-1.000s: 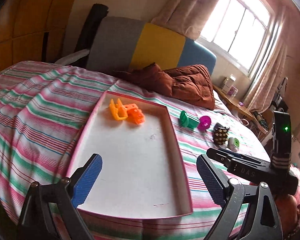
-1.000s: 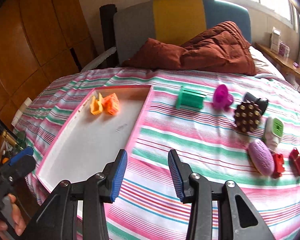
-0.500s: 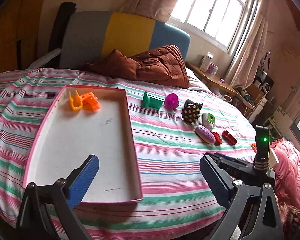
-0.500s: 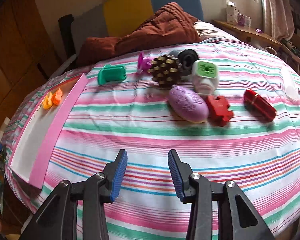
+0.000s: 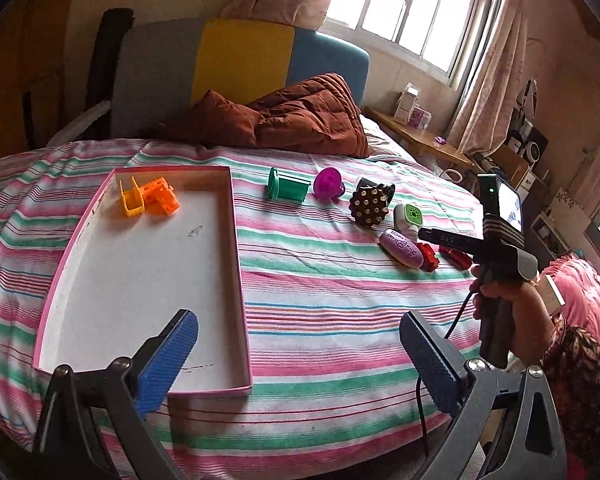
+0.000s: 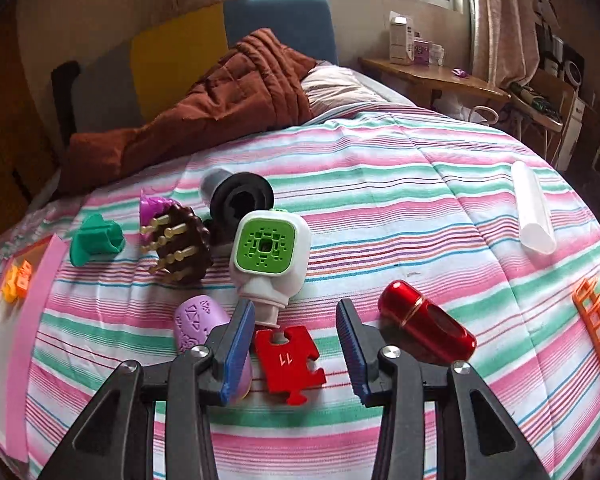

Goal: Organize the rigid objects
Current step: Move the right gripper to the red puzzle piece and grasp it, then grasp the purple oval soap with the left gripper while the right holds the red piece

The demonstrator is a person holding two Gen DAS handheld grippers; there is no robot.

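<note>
My right gripper (image 6: 296, 340) hangs low over the striped bed, jaws partly apart. A red puzzle piece (image 6: 288, 356) lies between its blue pads (image 6: 240, 344), which do not press on it. A purple oval (image 6: 192, 320) sits just left of it, a red cylinder (image 6: 424, 324) just right, and a white and green block (image 6: 268, 256) ahead. In the left wrist view my left gripper (image 5: 298, 360) stands wide open and empty over the near corner of the pink-rimmed tray (image 5: 236, 264). The tray holds a yellow piece (image 5: 131, 198) and an orange piece (image 5: 162, 196).
A green piece (image 6: 96, 240), a brown studded disc (image 6: 180, 248), a magenta piece (image 6: 156, 206) and a black cylinder (image 6: 240, 200) lie further back. A white tube (image 6: 534, 216) and an orange lattice piece (image 6: 598, 320) lie at the right. A brown quilt (image 5: 300, 120) lies by the headboard.
My right gripper has swept from the tray's edge rightward across the bed and down to the red puzzle piece. The left gripper has drifted right along the tray, its jaws still wide.
</note>
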